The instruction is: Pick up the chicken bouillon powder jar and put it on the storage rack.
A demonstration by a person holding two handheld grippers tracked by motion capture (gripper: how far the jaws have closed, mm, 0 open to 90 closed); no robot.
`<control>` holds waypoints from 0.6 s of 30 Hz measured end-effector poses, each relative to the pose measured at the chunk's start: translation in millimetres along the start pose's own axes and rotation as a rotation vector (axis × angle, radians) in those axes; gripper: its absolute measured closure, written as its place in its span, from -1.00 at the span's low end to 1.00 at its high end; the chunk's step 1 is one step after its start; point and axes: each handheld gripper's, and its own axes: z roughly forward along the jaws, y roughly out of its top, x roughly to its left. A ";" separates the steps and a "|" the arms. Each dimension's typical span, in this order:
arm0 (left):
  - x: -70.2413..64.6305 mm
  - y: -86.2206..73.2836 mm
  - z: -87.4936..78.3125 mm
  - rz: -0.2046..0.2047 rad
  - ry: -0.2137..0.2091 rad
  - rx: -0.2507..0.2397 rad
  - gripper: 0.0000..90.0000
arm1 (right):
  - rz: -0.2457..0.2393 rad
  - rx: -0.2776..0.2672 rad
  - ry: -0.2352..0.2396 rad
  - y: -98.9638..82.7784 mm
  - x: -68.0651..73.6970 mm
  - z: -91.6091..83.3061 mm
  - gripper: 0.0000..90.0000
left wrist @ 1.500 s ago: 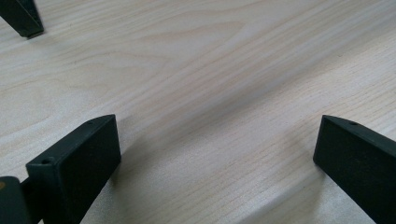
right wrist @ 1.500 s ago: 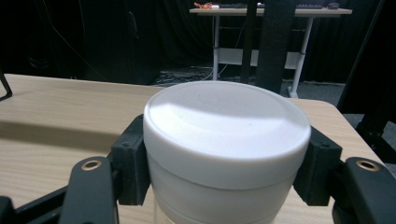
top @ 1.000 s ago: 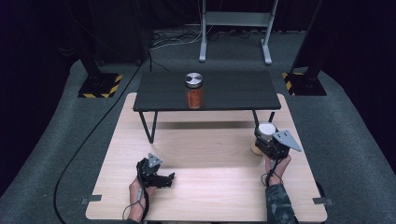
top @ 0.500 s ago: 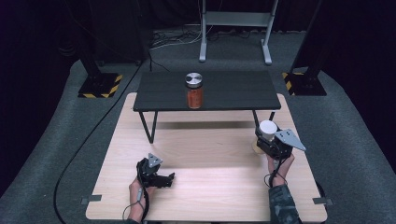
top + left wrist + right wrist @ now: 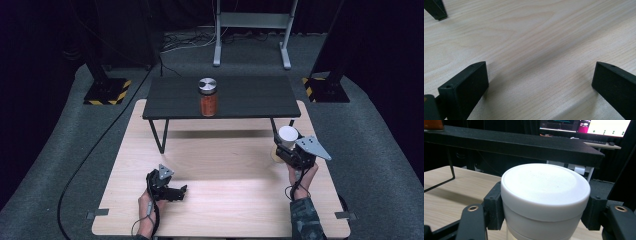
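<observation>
My right gripper [image 5: 289, 146] is shut on a white-lidded jar [image 5: 288, 136] and holds it above the wooden board [image 5: 225, 200], near the right leg of the black low table [image 5: 230, 97]. In the right gripper view the jar [image 5: 545, 200] sits between both jaws, whose pads [image 5: 494, 206] press on its sides just under the lid. My left gripper [image 5: 181, 192] rests low on the board at the front left; its jaws stand wide apart with bare wood between them [image 5: 540, 82]. A jar of red contents with a metal lid [image 5: 208, 96] stands on the black table.
The black table's thin metal legs [image 5: 161, 135] stand on the board's far half. Stands with yellow-black striped bases [image 5: 106, 91] flank the table on the grey carpet. A black cable [image 5: 100, 145] runs across the floor at left. A lit monitor [image 5: 586, 126] is behind the table.
My right gripper has lifted the white-lidded jar a little off the board and moved it slightly toward the black table. The left gripper has stayed in place.
</observation>
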 end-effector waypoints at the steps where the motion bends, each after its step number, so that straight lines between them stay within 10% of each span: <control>1: 0.0 0.1 0.0 0.000 0.000 0.000 -0.99 | -0.003 -0.001 0.000 1.1 0.3 -0.4 -0.27; 18: 0.1 0.1 -0.1 0.001 0.000 0.001 -0.99 | -0.025 0.010 0.018 18.1 -0.6 -5.3 -0.27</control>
